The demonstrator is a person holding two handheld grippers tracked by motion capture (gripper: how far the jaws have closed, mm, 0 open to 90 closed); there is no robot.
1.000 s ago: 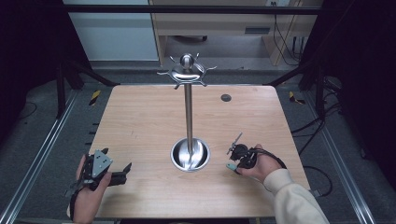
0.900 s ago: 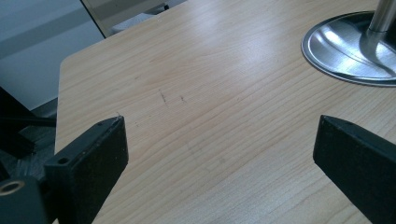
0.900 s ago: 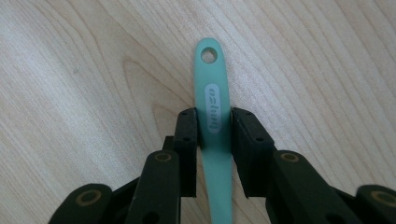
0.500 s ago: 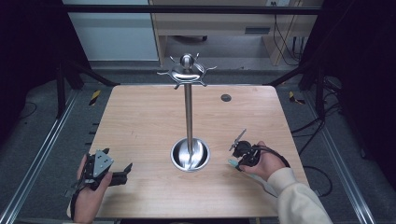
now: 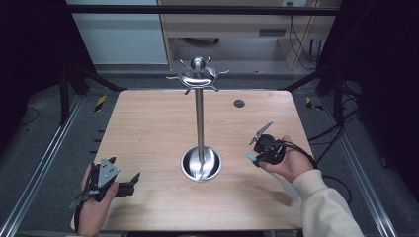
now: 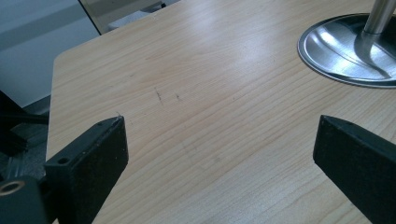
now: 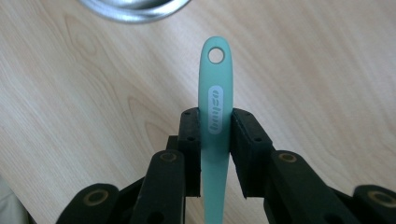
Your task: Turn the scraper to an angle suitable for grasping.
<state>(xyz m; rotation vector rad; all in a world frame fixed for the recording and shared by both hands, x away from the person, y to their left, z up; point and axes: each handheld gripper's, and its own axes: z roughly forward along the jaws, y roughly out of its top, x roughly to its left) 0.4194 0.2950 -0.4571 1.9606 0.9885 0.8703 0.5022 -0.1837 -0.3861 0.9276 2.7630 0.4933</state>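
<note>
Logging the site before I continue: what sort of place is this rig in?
Likely a lab or workshop data-collection bench: a bare wooden table ringed by a dark metal frame, cables trailing on the floor, and a desk behind.

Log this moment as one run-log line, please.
right gripper: shut on teal handle, hanging hole clear of jaws | left gripper: open, empty, over table | hook stand: nothing on it

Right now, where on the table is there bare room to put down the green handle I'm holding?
The table is bare between the left gripper and the stand's base, and across the far half on both sides of the pole, apart from a small dark disc. It is tight between the base and the right gripper holding the green handle.
</note>
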